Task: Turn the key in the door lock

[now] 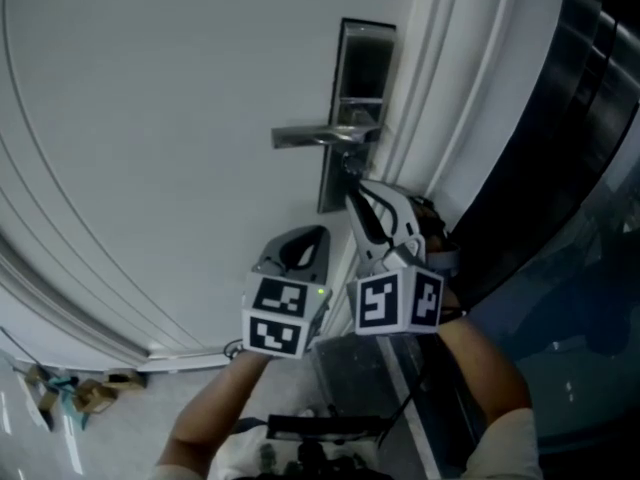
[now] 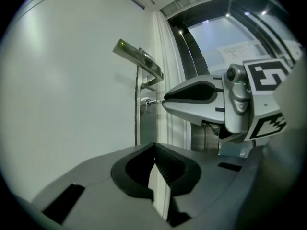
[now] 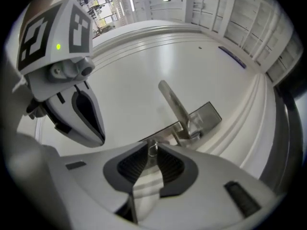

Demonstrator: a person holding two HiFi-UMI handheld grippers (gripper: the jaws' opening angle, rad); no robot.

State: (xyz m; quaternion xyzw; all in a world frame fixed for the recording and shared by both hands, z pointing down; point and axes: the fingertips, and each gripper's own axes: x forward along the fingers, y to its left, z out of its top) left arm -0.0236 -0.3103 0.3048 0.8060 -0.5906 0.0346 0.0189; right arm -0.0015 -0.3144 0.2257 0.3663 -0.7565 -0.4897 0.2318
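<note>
The key (image 3: 153, 149) sits in the lock just under the lever handle (image 3: 175, 107). Its head lies between the tips of your right gripper (image 3: 153, 145), whose jaws stand slightly spread and are not pinching it. If you turn now, they would likely slip round the head. Your left gripper (image 2: 154, 150), jaws pressed together and empty, hangs nearer you, to the left. The handle above and the door frame (image 1: 430, 88) on the right crowd your wrist. Open room lies left along the door (image 1: 150, 118).
</note>
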